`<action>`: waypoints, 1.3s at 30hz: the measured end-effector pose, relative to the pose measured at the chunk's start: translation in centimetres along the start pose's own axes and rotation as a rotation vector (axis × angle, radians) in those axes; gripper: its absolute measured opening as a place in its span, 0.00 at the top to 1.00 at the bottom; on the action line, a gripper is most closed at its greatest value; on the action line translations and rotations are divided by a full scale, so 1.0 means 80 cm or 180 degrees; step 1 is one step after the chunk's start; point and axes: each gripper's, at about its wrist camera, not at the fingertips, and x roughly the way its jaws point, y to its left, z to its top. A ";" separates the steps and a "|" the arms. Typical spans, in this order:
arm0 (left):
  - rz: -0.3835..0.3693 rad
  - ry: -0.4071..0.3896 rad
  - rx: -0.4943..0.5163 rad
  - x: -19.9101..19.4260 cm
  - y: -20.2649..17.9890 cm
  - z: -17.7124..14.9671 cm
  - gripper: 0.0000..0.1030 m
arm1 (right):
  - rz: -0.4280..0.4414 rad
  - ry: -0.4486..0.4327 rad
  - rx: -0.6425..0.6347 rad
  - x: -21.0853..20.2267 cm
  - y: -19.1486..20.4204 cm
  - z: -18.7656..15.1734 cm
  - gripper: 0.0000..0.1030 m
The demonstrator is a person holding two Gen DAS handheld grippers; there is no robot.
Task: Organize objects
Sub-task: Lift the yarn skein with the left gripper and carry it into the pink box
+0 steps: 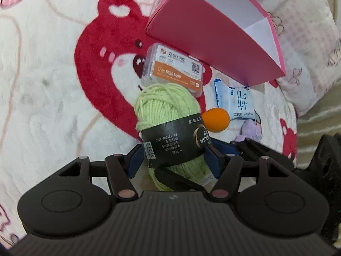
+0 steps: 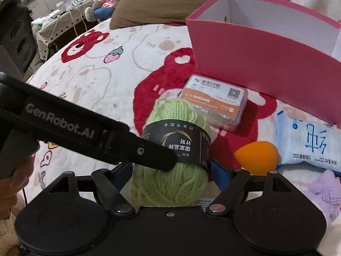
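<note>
— Where to look for the yarn skein point(image 1: 168, 111), going by the left gripper point(image 1: 173, 157)?
— Dead ahead at twelve o'clock, right between the fingers. Pinching it across the black paper band, blue pads point(image 1: 136, 160) pressed in at nine and three.

— Long axis?
— Runs six to twelve, along the fingers, far end aimed toward the pink box point(image 1: 202, 36) at one o'clock. Resting on the bed blanket point(image 1: 53, 85) or just clear of it; cannot tell which.

— And the right gripper point(image 2: 170, 170)?
— Straddling the same skein, fingers spread to its width, pads close on both flanks. Cannot tell whether squeezing or merely beside.

— Nearer hand, then?
— Neither, by the look; both right at the skein. Probably calls for one grip to let go, then a lift and a carry over the near wall of the box.

— Anything close by?
— Card case point(image 1: 174, 68) at the far end at twelve, touching or just behind, hard to say. Orange sponge point(image 1: 215, 119) just beside at three, wipes pack point(image 1: 236, 100) beyond it at two.

— Differences between the views?
— From the right wrist: shows the left gripper's finger reaching in from nine o'clock onto the band, plus more of the white inside of the box, with nothing showing in it. From the left wrist: shows both pads square on the band, and only a sliver of the other gripper at four.
</note>
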 end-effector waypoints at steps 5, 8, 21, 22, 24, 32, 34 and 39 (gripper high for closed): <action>0.0019 0.0036 -0.0107 0.006 0.001 -0.001 0.40 | 0.0069 0.0094 0.0185 0.005 -0.009 -0.004 0.23; 0.0031 0.0041 -0.0123 0.007 0.000 -0.003 0.40 | 0.0103 0.0074 0.0244 0.004 -0.012 -0.007 0.27; 0.0271 -0.0004 0.0096 0.011 -0.025 -0.009 0.45 | 0.0106 -0.0015 0.0360 0.004 -0.013 -0.015 0.39; 0.0295 -0.0013 0.0112 0.010 -0.029 -0.009 0.46 | 0.0113 -0.0033 0.0351 0.003 -0.013 -0.016 0.39; 0.0343 -0.0058 0.0167 0.005 -0.037 -0.012 0.46 | 0.0147 -0.0060 0.0339 0.001 -0.014 -0.016 0.41; 0.0495 -0.0171 0.0240 -0.016 -0.058 -0.019 0.45 | 0.0334 -0.0172 0.0302 -0.013 -0.008 -0.013 0.41; 0.0482 -0.0203 0.0283 -0.021 -0.065 -0.019 0.45 | 0.0346 -0.0196 0.0284 -0.018 -0.007 -0.011 0.40; 0.0409 -0.0298 0.0366 -0.033 -0.085 -0.018 0.45 | 0.0332 -0.0305 0.0248 -0.039 -0.012 -0.005 0.38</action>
